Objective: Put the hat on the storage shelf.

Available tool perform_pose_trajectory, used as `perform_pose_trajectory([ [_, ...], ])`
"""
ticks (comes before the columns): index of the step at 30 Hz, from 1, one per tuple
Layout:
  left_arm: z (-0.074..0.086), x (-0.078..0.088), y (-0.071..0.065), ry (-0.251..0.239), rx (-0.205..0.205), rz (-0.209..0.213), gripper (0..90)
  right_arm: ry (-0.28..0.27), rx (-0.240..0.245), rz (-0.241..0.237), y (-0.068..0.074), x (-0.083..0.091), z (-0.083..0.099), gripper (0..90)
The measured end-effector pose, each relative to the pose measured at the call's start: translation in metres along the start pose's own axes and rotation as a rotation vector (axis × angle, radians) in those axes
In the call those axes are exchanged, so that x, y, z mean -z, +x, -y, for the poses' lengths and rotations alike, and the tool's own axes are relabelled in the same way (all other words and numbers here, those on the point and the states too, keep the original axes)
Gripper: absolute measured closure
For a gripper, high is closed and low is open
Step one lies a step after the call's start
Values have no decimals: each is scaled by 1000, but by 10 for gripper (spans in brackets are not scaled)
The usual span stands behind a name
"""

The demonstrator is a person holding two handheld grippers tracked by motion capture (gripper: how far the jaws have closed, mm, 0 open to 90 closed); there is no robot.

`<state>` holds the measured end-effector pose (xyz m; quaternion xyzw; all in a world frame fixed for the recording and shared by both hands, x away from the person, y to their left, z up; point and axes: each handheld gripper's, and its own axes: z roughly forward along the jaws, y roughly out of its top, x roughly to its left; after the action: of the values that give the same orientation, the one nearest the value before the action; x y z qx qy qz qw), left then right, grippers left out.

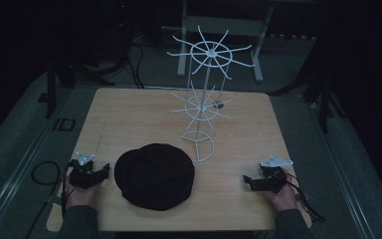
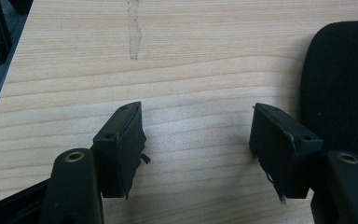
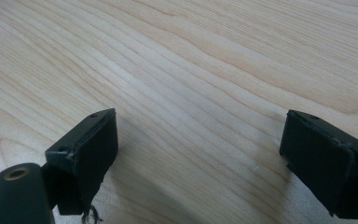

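Note:
A black cap lies flat on the wooden table near its front edge. Behind it stands a white wire rack with two tiers of spokes on a ring base. My left gripper rests on the table just left of the cap, jaws open and empty; the left gripper view has bare wood between the jaws and the cap's edge at the right. My right gripper sits at the front right, apart from the cap, open over bare wood.
The table's left edge lies close to my left gripper. A grey metal frame stands on the floor behind the table. Cables trail on the floor at the left. Dark floor surrounds the table.

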<state>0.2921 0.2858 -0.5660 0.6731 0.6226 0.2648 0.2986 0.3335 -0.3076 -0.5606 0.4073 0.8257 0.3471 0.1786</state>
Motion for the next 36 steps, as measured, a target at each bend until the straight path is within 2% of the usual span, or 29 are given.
perform_pose_trajectory([
  [11, 1, 1, -1, -2, -10, 2, 391, 0, 0, 1, 0, 0, 0, 113],
  [18, 0, 2, 1, 9, -20, 27, 443, -1, 0, 1, 0, 0, 0, 114],
  [20, -4, 4, 2, 33, -15, 50, 488, -1, -2, 2, 0, 0, 0, 114],
  [22, -4, 5, 2, 32, -14, 60, 511, -1, -2, 2, 0, 0, 0, 114],
  [28, -12, 11, -5, 50, -73, 133, 520, 0, -7, 4, 1, 0, 0, 114],
  [36, -17, 17, -6, 62, -58, 179, 519, -1, -8, 5, 1, 0, 0, 113],
])
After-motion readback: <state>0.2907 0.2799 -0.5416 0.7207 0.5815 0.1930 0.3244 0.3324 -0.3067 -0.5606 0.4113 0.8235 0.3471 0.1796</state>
